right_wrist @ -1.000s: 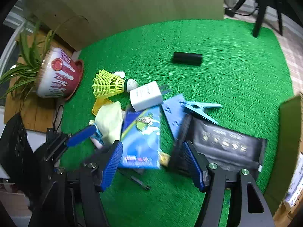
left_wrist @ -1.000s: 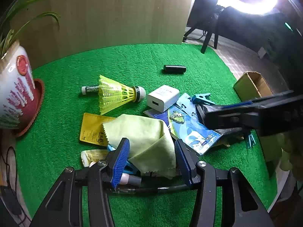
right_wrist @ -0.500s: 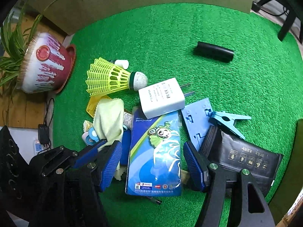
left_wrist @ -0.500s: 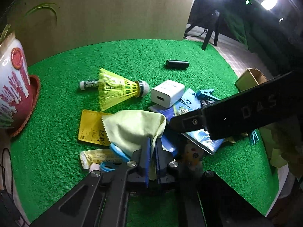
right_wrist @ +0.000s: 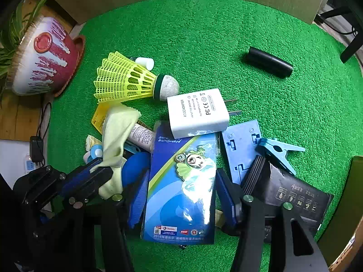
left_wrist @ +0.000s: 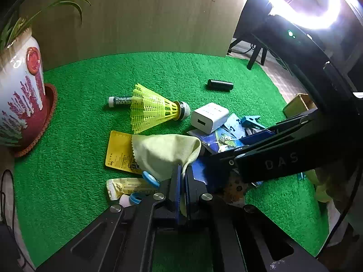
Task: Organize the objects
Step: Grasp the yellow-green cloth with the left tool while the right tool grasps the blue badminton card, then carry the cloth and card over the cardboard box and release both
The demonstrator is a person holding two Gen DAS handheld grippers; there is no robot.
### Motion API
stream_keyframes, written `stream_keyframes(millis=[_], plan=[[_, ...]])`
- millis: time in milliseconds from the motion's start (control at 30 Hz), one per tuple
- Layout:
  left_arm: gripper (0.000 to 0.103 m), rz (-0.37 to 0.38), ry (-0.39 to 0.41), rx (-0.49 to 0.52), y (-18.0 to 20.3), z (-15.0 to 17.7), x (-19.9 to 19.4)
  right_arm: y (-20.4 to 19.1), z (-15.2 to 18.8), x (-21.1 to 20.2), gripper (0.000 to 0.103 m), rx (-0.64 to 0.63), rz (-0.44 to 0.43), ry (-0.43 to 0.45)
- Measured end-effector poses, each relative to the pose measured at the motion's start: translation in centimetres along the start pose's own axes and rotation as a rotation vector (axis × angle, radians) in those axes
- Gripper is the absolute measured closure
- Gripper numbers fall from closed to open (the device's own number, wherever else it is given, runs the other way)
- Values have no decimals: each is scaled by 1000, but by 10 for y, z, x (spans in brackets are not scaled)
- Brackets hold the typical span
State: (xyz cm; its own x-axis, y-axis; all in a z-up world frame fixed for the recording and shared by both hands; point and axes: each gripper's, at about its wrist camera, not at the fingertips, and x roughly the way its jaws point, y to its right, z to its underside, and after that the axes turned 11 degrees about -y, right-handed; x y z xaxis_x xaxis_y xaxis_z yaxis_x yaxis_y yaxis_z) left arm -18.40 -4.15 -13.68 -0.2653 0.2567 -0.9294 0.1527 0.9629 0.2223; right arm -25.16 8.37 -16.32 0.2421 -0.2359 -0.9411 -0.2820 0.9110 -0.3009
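Step in hand: I grip the pale yellow cloth (left_wrist: 163, 151) on the green turf; left gripper (left_wrist: 182, 181) jaws pinch its corner. Right gripper (right_wrist: 181, 195) jaws, just closing, straddle the blue card pack (right_wrist: 181, 181), not visibly pressing. Next: lift cloth clear.

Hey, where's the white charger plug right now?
In the right wrist view the white charger lies mid-mat, overlapping the blue card's top edge, right of the yellow shuttlecock.
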Motion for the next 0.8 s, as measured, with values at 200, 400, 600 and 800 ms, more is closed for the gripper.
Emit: stream_keyframes(millis=[200,400,600,800], plan=[[100,25,27,-7,-1,1,-11,4,12,-11,51,5,-4,36],[100,36,72,-12,0,3,-34,18,34,-29,51,10,-49,82],[100,47,112,-6,11,2,-54,40,63,-49,51,30,-88,136],[100,71,139,32,42,-5,-66,54,82,-61,51,65,-85,210]])
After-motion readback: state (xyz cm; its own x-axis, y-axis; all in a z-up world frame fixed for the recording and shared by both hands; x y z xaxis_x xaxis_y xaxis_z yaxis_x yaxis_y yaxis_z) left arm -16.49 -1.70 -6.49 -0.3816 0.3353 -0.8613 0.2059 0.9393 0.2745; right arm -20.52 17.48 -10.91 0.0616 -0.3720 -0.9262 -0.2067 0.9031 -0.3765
